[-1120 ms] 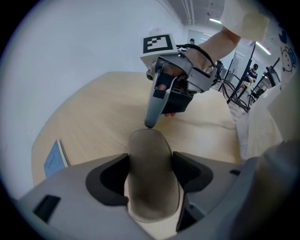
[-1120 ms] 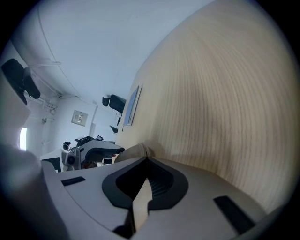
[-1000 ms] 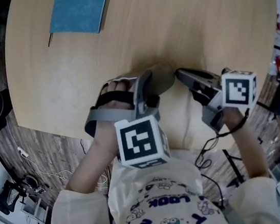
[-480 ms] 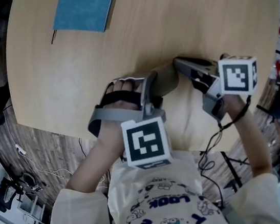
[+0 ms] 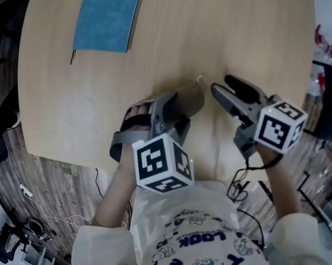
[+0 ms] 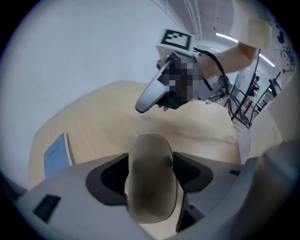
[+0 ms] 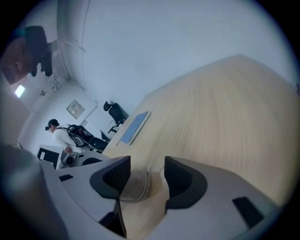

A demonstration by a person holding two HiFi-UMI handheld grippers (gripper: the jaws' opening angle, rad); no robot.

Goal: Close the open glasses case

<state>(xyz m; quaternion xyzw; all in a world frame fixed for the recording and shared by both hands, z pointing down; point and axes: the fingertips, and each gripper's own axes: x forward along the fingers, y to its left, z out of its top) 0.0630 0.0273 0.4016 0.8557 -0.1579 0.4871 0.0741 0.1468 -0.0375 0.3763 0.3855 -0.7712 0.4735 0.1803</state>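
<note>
Change: the right gripper (image 5: pixel 221 85) jaws have just been opening, from fully together to well apart. The gripper has also drawn up and back from the glasses case (image 5: pixel 190 96). A moment ago its closed tips were pushed against the case's end; now a sliver of bare table (image 5: pixel 230 22) shows between them in the head view.

Reading: looks like a release after pressing the lid down. The case reads as one rounded taupe shell with a pale seam line along its edge (no gaping lid that I can see). Probably shut, so the task is likely done or nearly so.

Right gripper: wide open, holding nothing. The case's end lies just ahead of and below its tips, pads clear of it.

Left gripper (image 6: pixel 150 160): clamped across the case's width, both pads pressed on its sides, steadying it on the table. The case sticks out past the tips toward the right gripper.

Blue notebook (image 5: pixel 109 13): well beyond both grippers, untouched.
</note>
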